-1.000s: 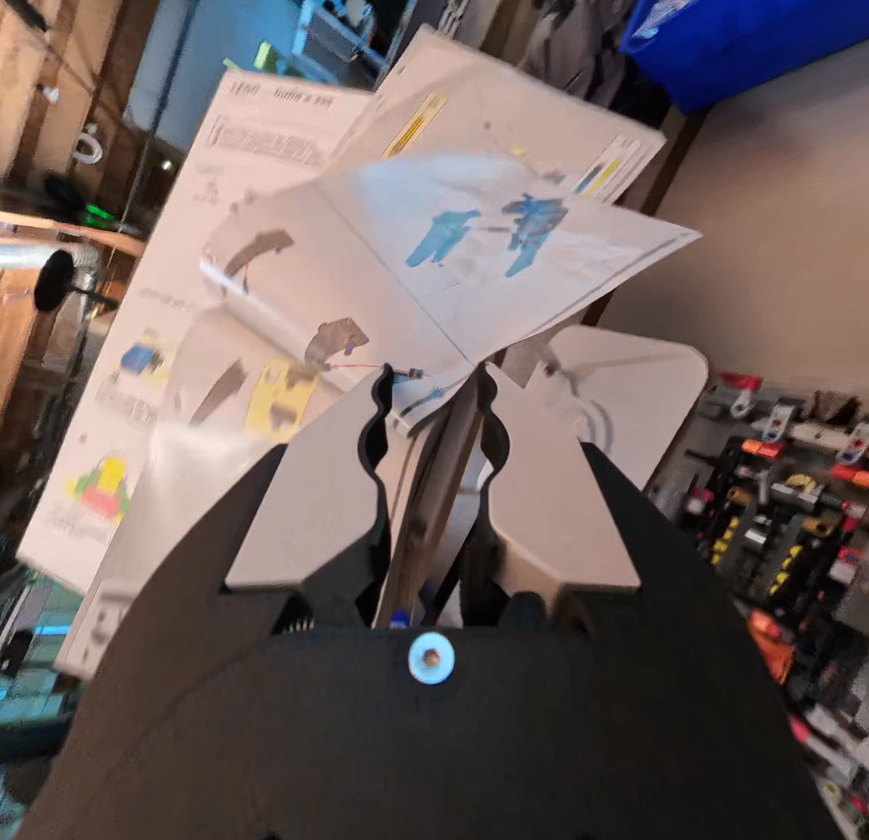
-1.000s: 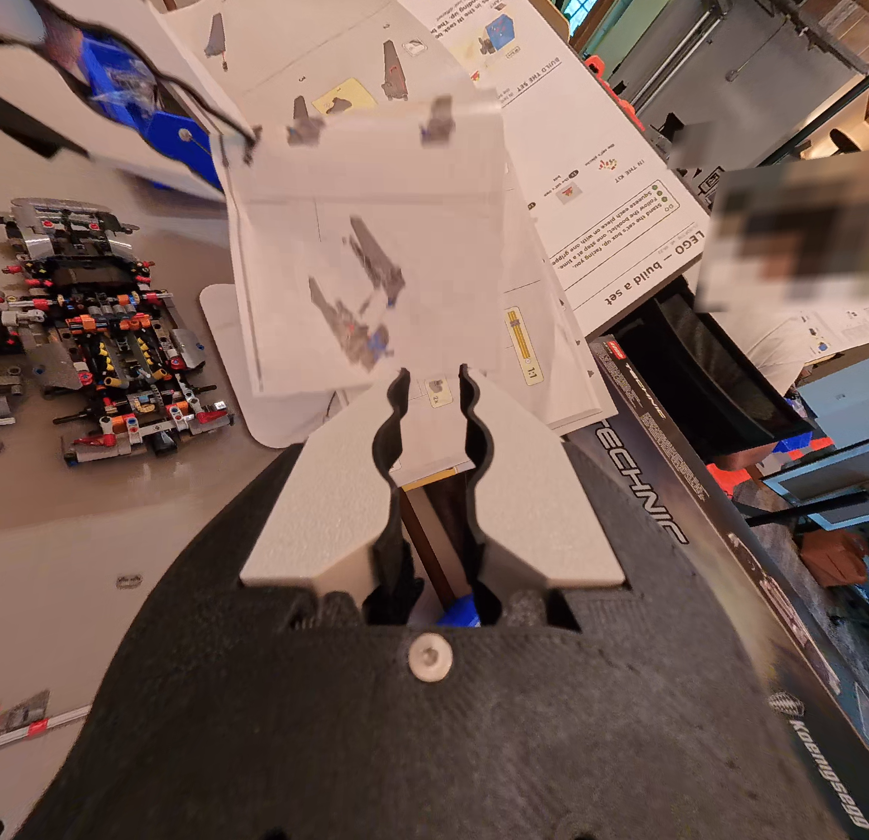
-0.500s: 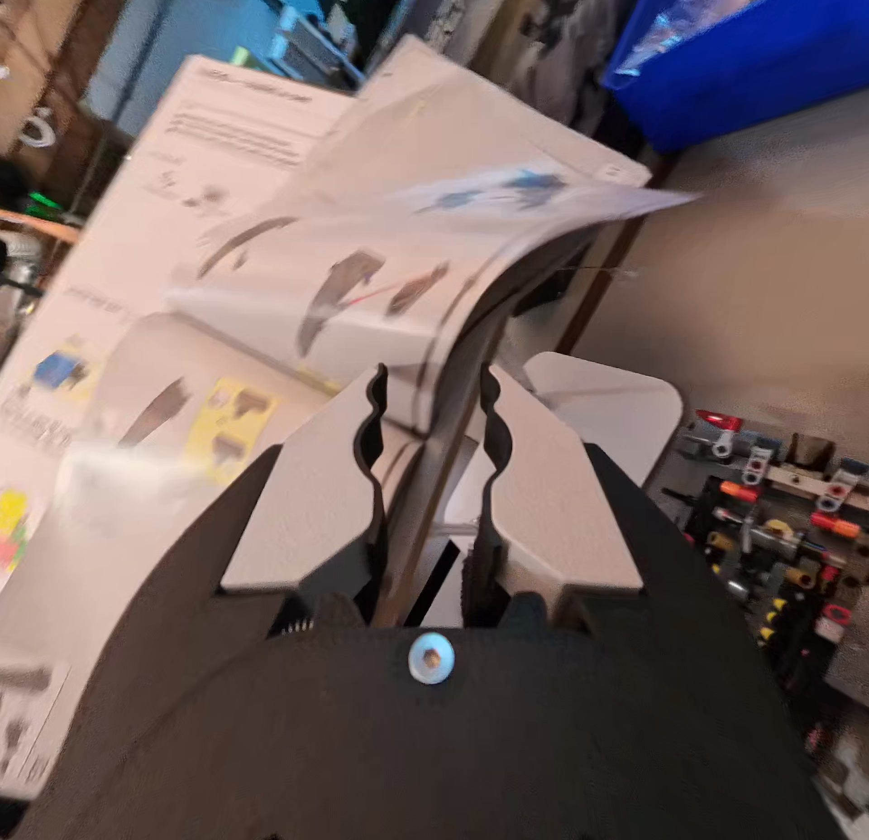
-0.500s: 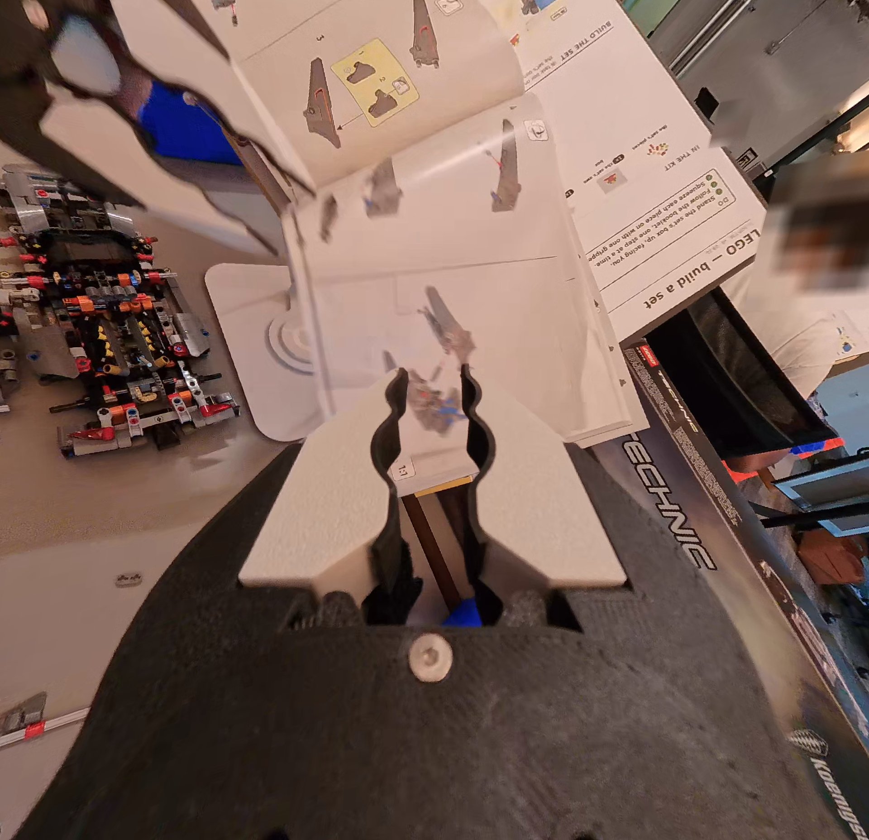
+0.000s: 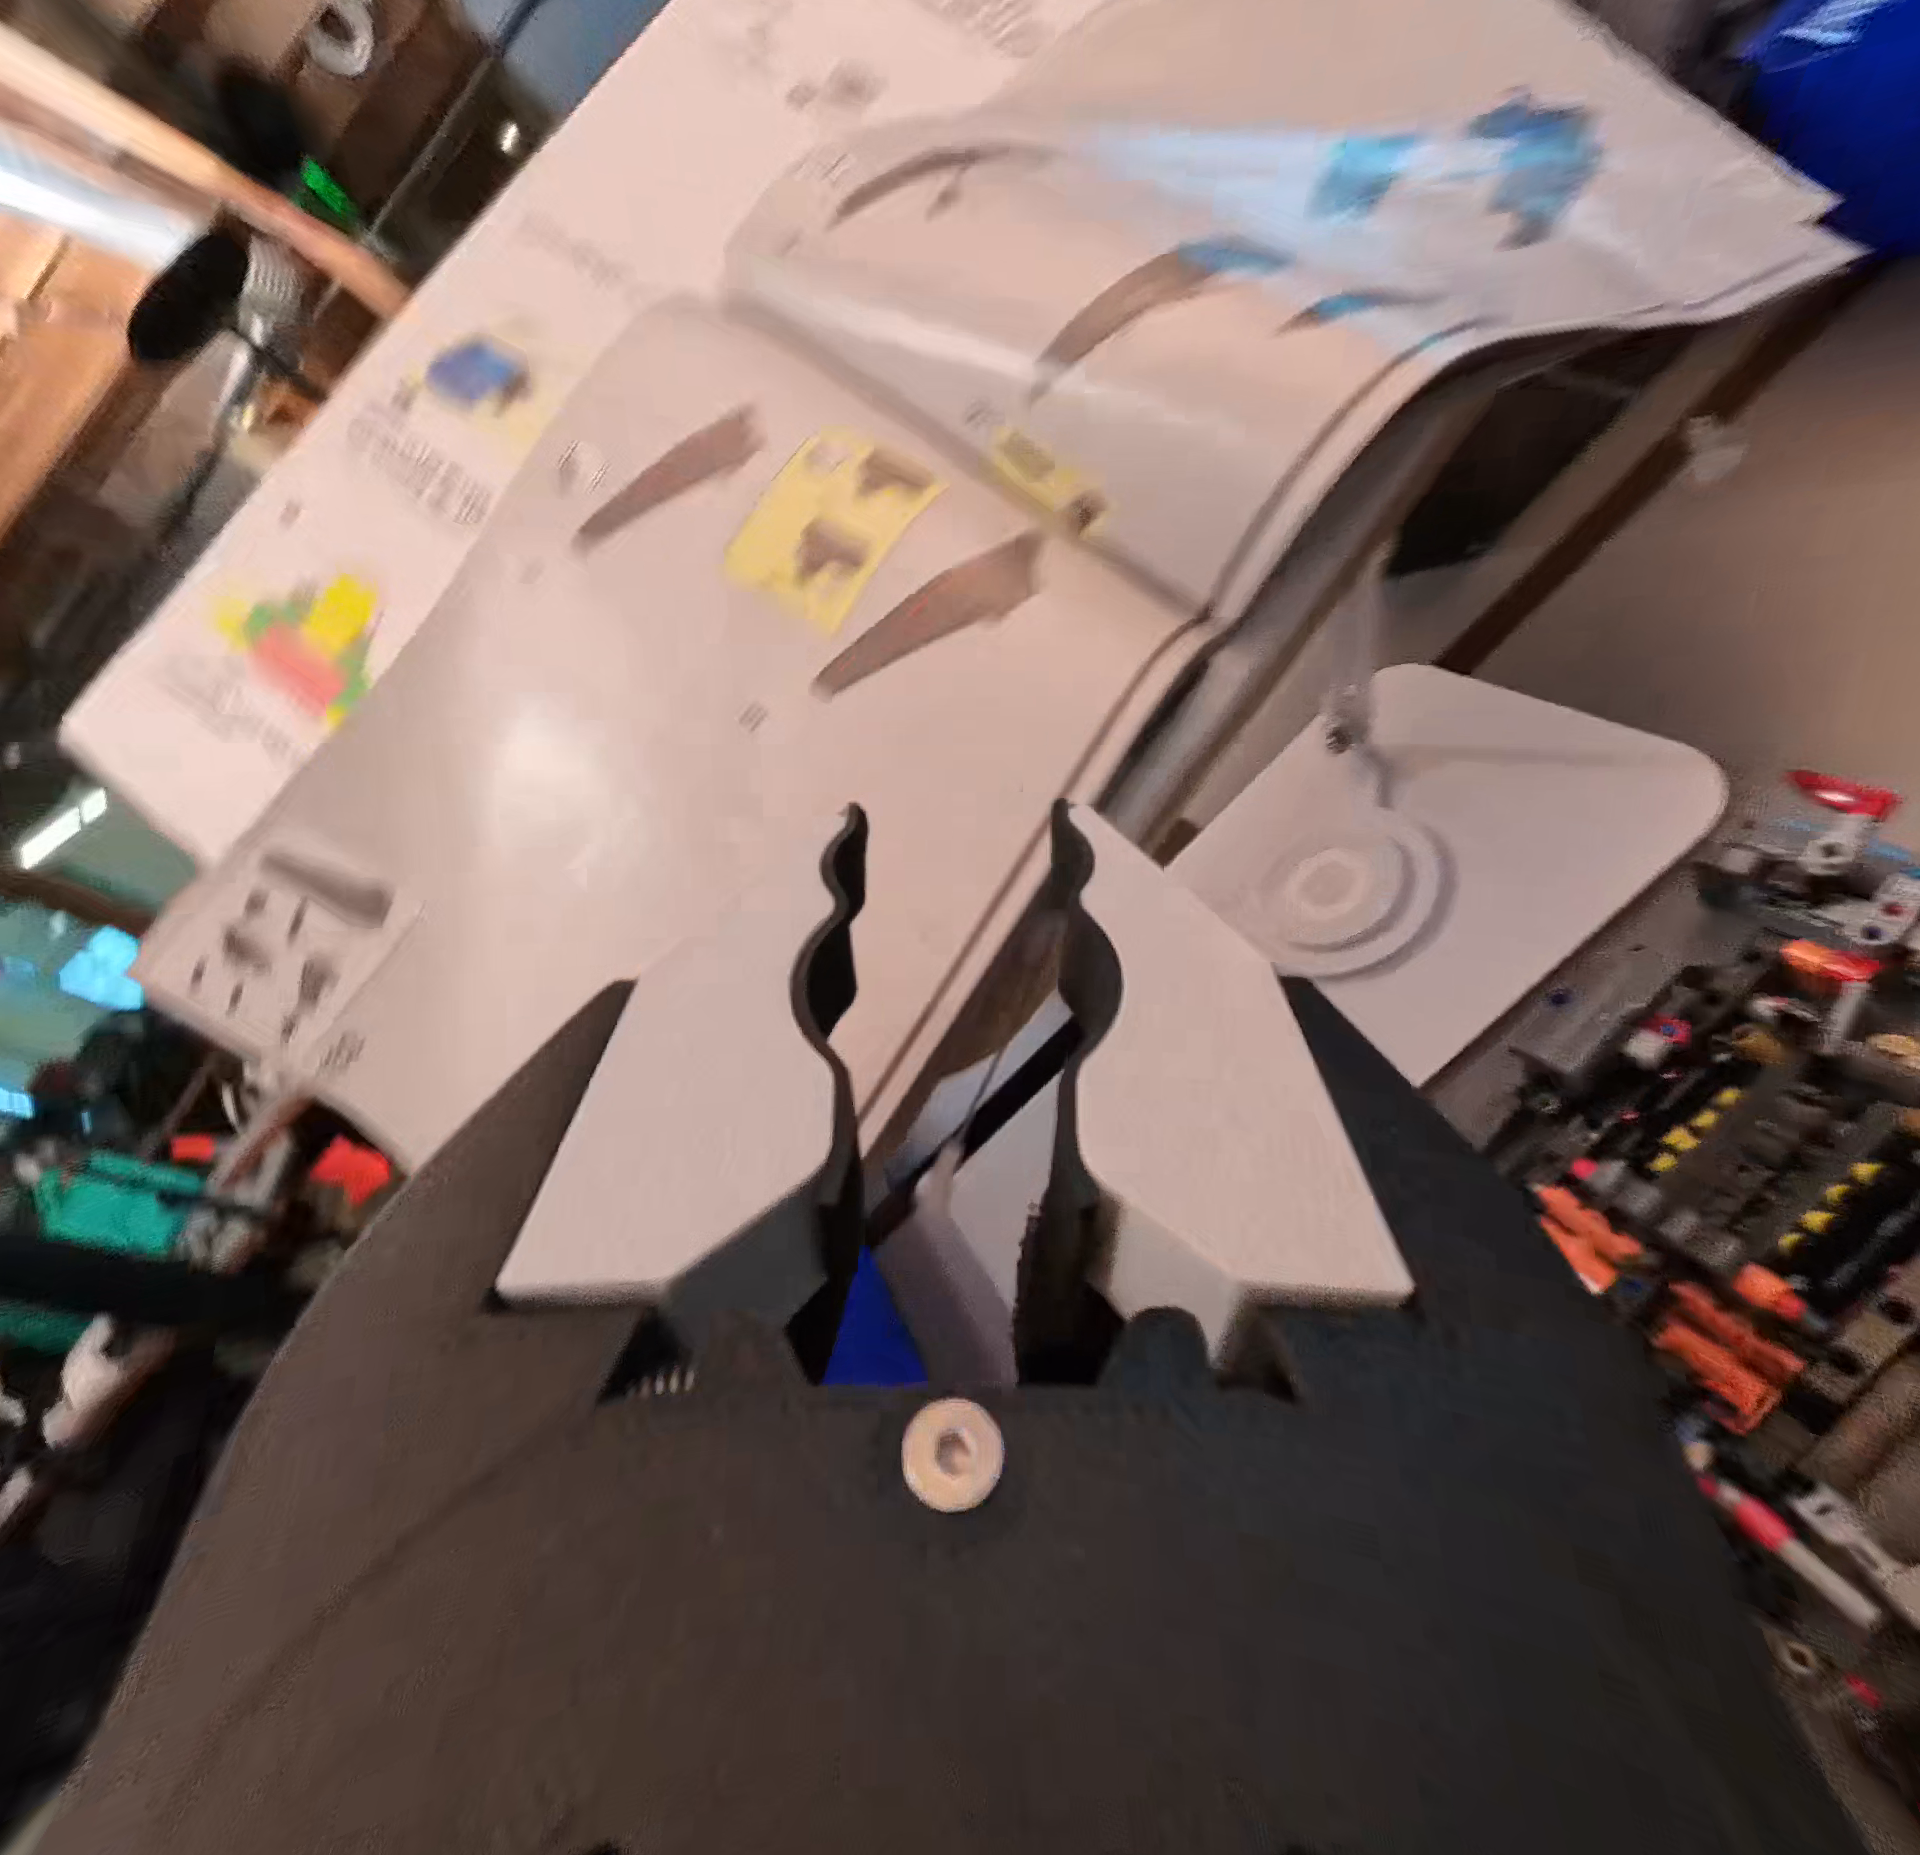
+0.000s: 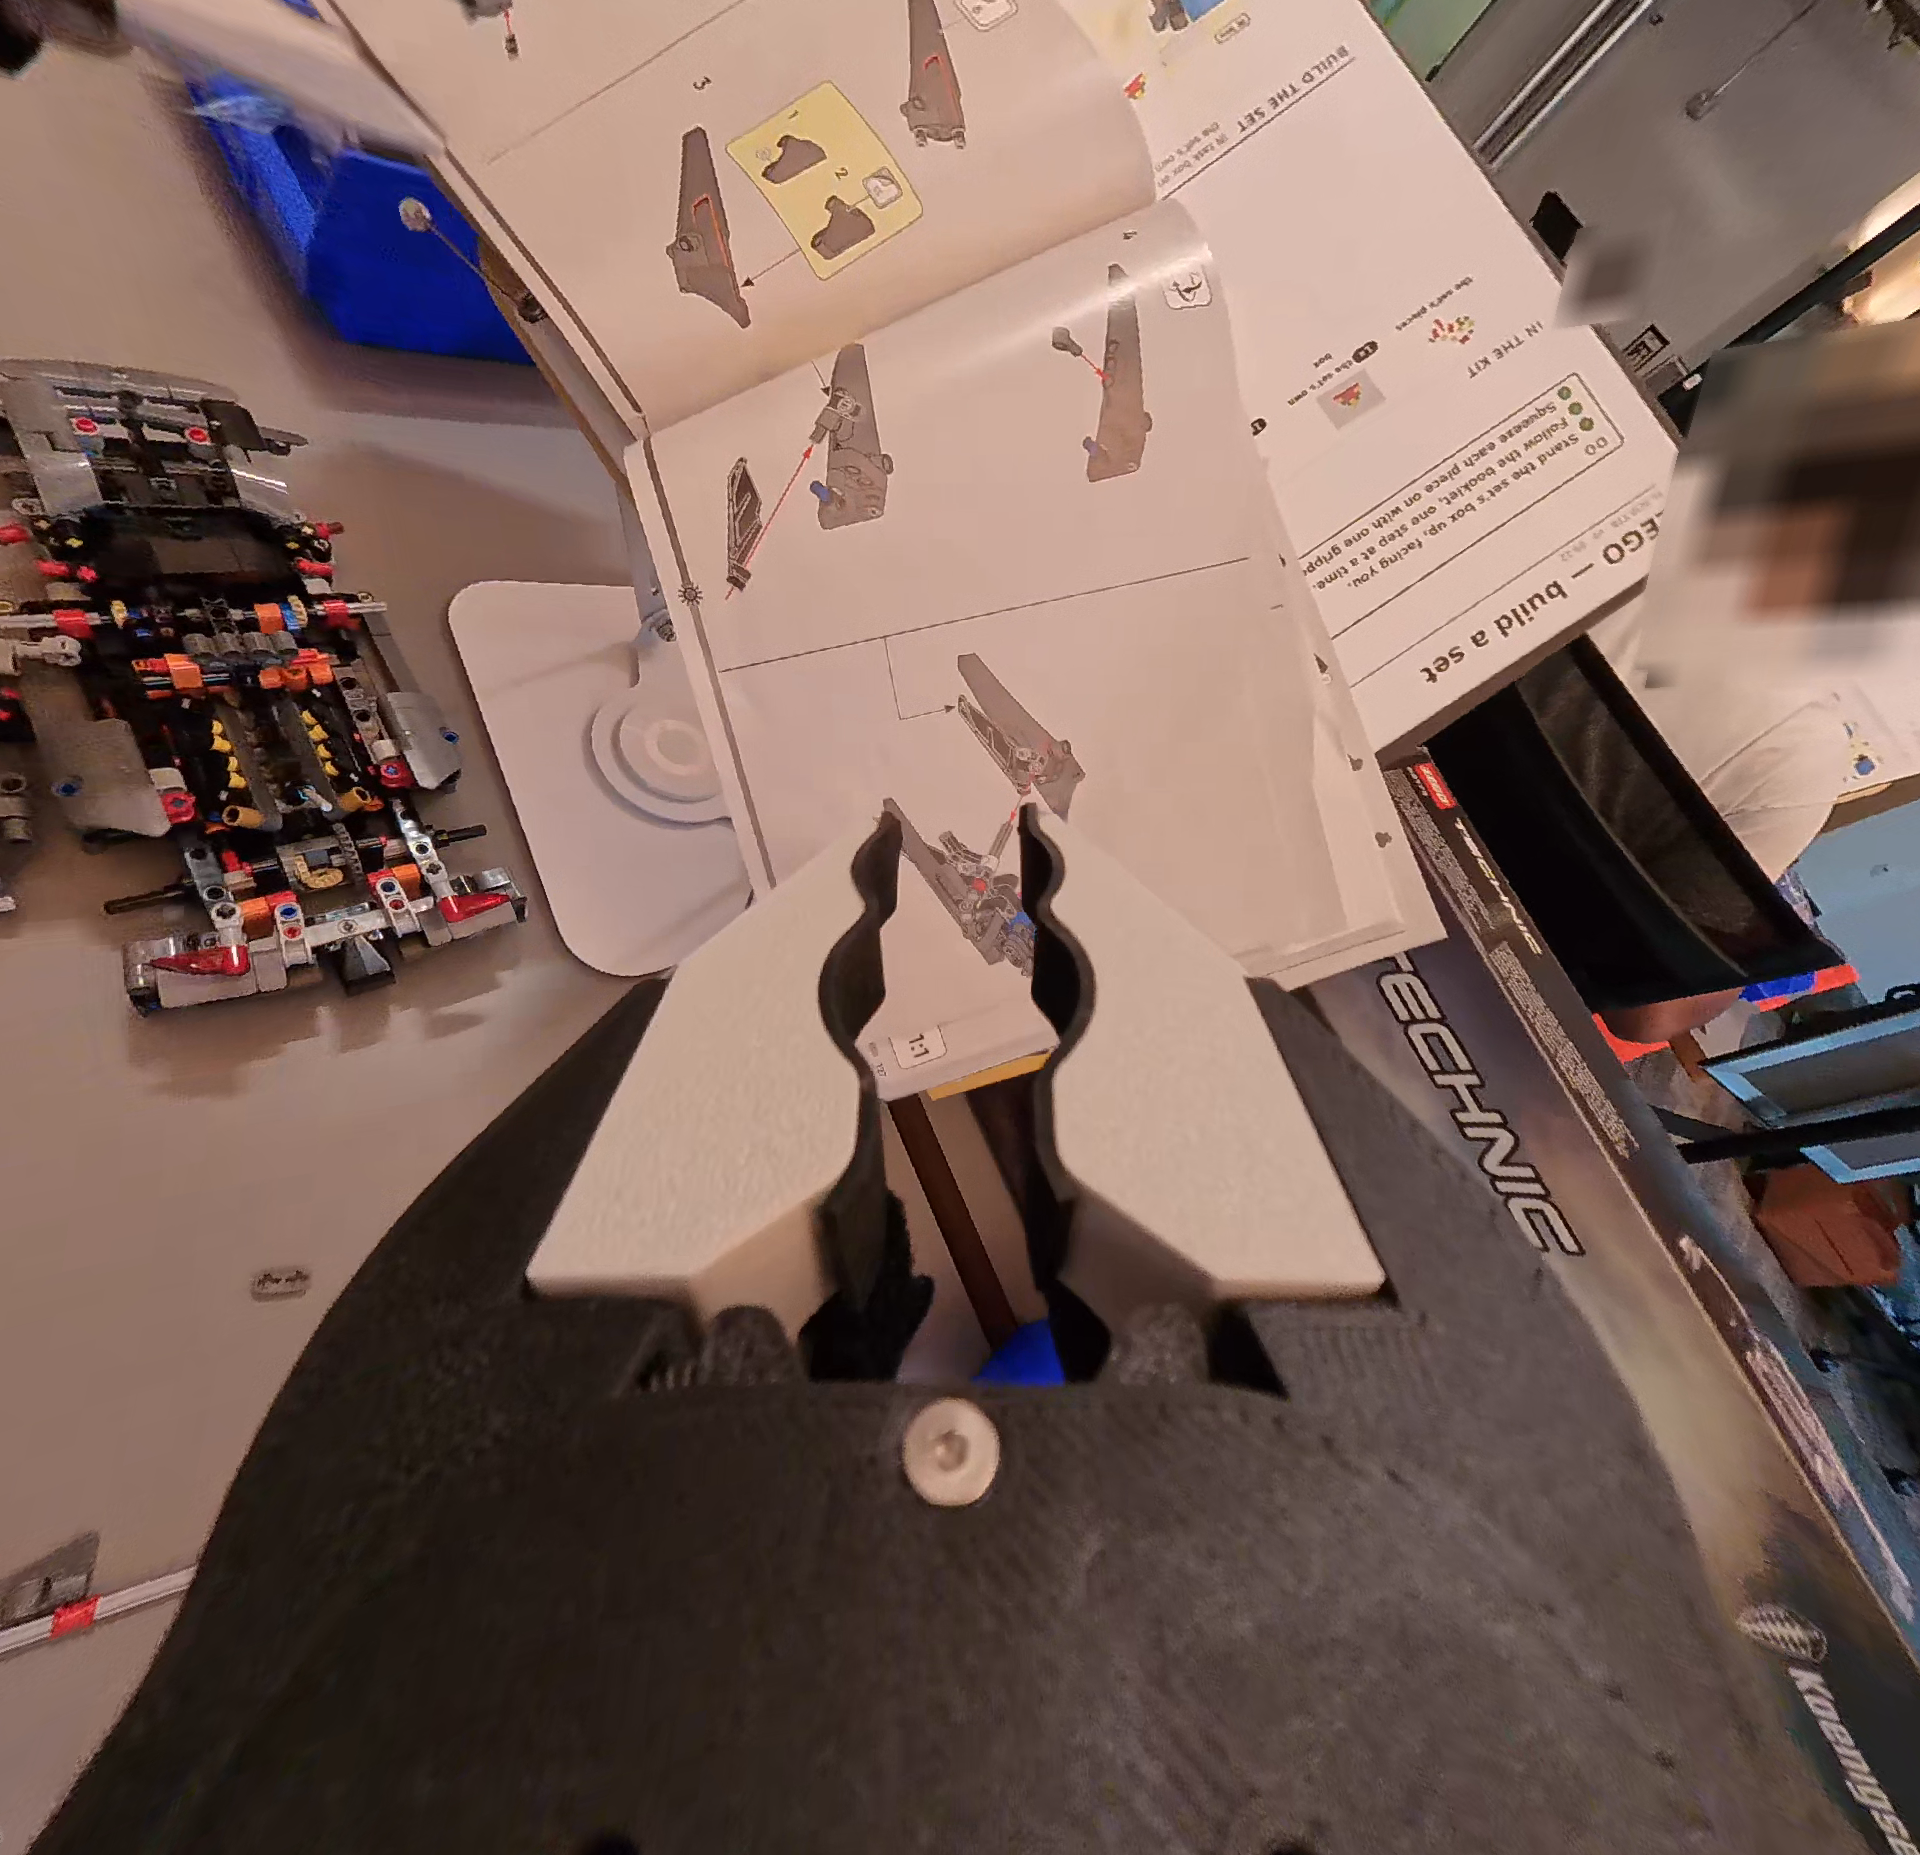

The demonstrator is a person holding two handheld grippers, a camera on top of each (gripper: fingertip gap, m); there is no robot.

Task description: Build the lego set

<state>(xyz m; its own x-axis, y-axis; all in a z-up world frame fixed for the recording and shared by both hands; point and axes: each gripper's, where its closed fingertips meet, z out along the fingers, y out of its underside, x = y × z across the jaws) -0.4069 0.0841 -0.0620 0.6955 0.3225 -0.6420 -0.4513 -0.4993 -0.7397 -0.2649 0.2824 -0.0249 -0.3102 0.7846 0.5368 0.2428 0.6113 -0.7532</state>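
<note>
Two matching handheld grippers
The left gripper (image 5: 954,818) and right gripper (image 6: 954,818) each have a black textured body, pale grey wavy-edged fingers (image 6: 717,1109) and one silver screw (image 6: 949,1450).

Our left gripper (image 5: 954,818) points forward with a clear gap between its grey fingers (image 5: 717,1099), gripping nothing. Our right gripper (image 6: 954,823) is held level, jaws likewise parted and closed on nothing.

Beige desk (image 6: 312,1130). On it: part-built lego chassis (image 6: 229,704) at left, white stand base (image 6: 582,756) just beside it w/ booklet above, blue bin (image 6: 395,257) at back, dark set box (image 6: 1538,1234) along right edge.
</note>
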